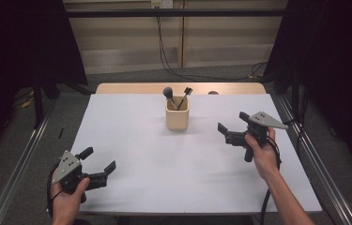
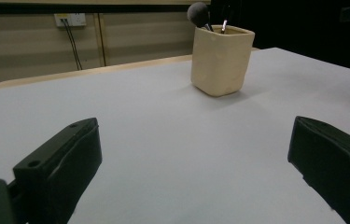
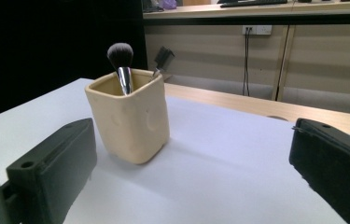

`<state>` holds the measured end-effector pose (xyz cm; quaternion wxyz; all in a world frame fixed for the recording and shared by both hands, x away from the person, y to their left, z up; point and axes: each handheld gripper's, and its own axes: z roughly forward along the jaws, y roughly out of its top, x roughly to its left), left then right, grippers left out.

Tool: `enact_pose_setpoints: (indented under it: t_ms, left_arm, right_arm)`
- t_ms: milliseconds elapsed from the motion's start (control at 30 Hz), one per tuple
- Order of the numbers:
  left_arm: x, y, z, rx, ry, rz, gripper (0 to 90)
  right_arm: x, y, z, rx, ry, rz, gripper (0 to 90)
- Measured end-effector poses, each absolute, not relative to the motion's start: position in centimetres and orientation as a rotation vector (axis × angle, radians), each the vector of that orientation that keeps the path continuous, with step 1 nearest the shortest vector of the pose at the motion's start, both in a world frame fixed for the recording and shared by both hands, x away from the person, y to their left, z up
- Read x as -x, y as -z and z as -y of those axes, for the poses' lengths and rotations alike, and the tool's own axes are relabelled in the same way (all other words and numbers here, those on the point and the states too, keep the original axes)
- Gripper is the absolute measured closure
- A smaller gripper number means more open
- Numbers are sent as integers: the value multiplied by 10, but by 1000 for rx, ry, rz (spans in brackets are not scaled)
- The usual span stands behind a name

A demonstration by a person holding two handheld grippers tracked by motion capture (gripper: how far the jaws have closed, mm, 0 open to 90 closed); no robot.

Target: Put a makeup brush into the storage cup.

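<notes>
A cream square cup (image 1: 177, 114) (image 2: 220, 60) (image 3: 130, 119) stands upright near the far middle of the white table (image 1: 155, 154). A round-headed makeup brush (image 1: 168, 93) (image 2: 198, 14) (image 3: 121, 58) and a small flat brush (image 1: 186, 92) (image 3: 163, 58) stick out of it. My left gripper (image 1: 100, 159) (image 2: 196, 172) is open near the front left corner, with nothing between its jaws. My right gripper (image 1: 233, 121) (image 3: 191, 172) is open to the right of the cup, held off the table and pointing toward it, also with nothing in it.
A wooden strip (image 1: 131, 88) runs along the table's far edge. Black curtains hang at both sides, and cables (image 1: 164, 56) trail down the back wall to the floor. Metal rails (image 1: 19, 164) flank the table.
</notes>
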<state>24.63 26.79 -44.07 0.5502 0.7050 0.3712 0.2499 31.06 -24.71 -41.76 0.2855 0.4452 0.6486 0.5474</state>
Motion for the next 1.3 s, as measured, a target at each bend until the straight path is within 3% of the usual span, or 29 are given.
enact_pose_setpoints:
  t_ms: [1300]
  left_arm:
    - [-242,439,-264,-1673,-596,-865,26]
  right_arm:
    - [-214,446,308,-1293,-1347,-1715,2]
